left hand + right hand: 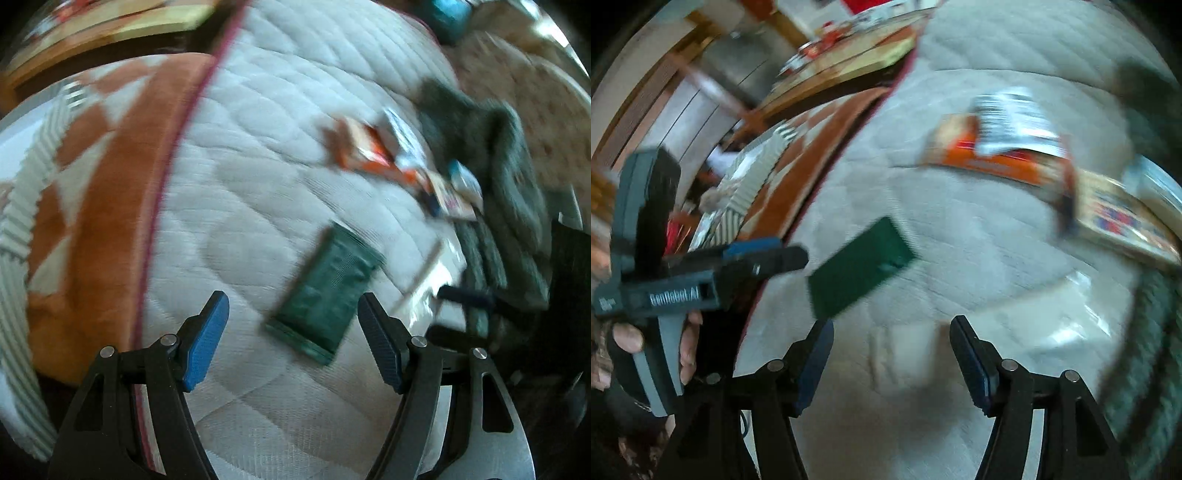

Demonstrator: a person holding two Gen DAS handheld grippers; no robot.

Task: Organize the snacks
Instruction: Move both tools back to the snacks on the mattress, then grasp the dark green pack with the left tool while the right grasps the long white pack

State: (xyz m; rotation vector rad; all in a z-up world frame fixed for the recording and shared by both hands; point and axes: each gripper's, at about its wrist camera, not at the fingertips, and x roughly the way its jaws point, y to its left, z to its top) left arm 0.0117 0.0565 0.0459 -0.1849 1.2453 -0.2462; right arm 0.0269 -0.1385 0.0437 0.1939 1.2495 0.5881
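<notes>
A dark green snack packet lies flat on the white quilted mattress. My left gripper hangs open just over the packet's near end, which sits closer to the right-hand pad; neither pad presses on it. In the right wrist view the green packet lies ahead and left of my right gripper, which is open over bare mattress with nothing between its fingers. The left gripper, held by a hand, points at the packet's left edge.
An orange box with a white printed packet on it lies further back, beside a blue-and-red printed box. A grey-green blanket borders the right, an orange-and-white blanket the left. Shiny clear plastic lies near the right gripper.
</notes>
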